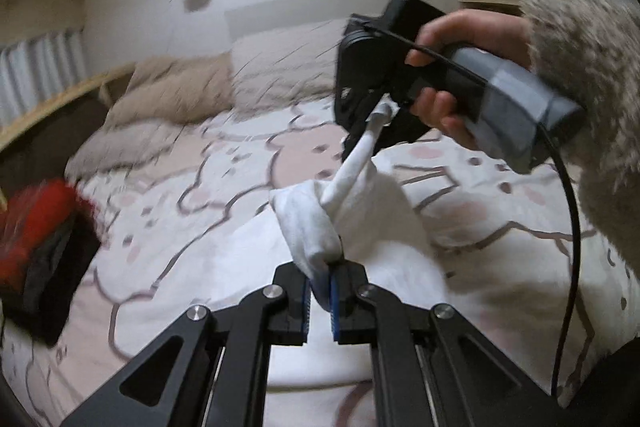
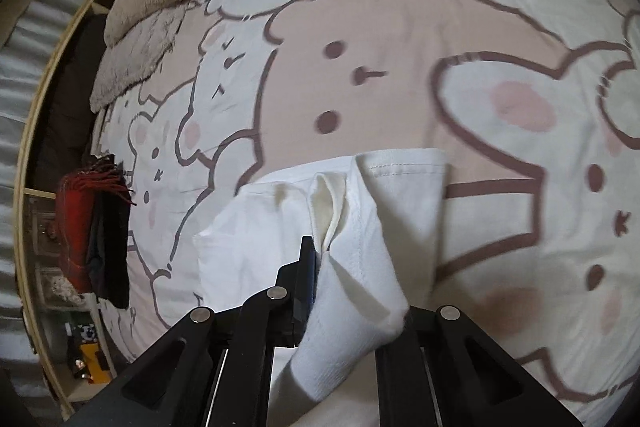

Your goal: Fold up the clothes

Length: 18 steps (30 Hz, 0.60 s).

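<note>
A white garment (image 1: 384, 223) lies on the bed and is lifted between both grippers. My left gripper (image 1: 320, 291) is shut on a bunched fold of it between the blue pads (image 1: 335, 311). A stretched strip of the cloth (image 1: 352, 167) runs up to my right gripper (image 1: 372, 115), held in a hand above the bed and shut on its end. In the right wrist view my right gripper (image 2: 320, 267) pinches the white cloth (image 2: 352, 267), which drapes over the right finger and hides it. The rest of the garment (image 2: 280, 227) lies flat below.
The bed has a pink and white cartoon rabbit cover (image 2: 360, 47). Beige fluffy pillows (image 1: 180, 91) lie at the head. A folded red and dark pile (image 2: 96, 235) sits at the left bed edge, also in the left wrist view (image 1: 40, 251). A cable (image 1: 568, 227) hangs from the right gripper.
</note>
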Available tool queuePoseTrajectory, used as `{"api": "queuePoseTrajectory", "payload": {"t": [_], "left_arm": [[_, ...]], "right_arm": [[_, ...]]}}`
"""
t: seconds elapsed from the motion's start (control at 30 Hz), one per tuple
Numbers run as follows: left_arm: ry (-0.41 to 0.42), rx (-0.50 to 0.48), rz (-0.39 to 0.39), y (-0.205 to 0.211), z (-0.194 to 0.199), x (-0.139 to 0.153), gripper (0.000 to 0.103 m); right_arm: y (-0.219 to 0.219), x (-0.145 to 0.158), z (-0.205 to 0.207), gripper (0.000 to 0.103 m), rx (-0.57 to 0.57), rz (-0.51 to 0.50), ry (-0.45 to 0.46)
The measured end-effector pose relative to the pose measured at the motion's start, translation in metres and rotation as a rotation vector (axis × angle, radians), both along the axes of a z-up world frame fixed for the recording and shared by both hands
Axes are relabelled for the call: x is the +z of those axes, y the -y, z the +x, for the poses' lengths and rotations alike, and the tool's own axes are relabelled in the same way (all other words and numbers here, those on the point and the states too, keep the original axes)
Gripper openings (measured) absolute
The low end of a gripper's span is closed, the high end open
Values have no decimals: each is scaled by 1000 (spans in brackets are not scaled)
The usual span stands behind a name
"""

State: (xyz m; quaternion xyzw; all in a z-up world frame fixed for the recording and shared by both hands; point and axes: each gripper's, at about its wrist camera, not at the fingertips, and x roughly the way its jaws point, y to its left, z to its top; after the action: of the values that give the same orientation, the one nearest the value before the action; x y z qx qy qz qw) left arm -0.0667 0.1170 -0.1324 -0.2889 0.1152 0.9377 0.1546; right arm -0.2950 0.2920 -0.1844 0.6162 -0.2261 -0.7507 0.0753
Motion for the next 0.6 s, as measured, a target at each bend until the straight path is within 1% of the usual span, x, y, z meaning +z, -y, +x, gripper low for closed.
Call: {"api": "queuePoseTrajectory", "payload": {"t": [0.1, 0.2, 0.3, 0.4, 0.47, 0.57, 0.6], "left_arm": [[75, 56, 29, 28, -13, -7, 8], [109, 99, 35, 47, -20, -18, 8], [173, 128, 49, 60, -30, -30, 8], [226, 143, 44, 63, -35, -41, 8], [248, 151, 52, 66, -36, -46, 8], [255, 162, 73, 70, -32, -49, 8], [260, 162, 75, 70, -31, -50, 8]], "right_arm": [[31, -9, -12, 9, 27, 27, 27], [59, -18, -25, 9, 55, 44, 48], [81, -28, -33, 9, 72, 72, 76], [97, -39, -40, 10, 64, 140, 92], [105, -49, -44, 10, 42, 163, 108], [113, -56, -47, 10, 54, 169, 112], [115, -56, -47, 14, 59, 159, 106]]}}
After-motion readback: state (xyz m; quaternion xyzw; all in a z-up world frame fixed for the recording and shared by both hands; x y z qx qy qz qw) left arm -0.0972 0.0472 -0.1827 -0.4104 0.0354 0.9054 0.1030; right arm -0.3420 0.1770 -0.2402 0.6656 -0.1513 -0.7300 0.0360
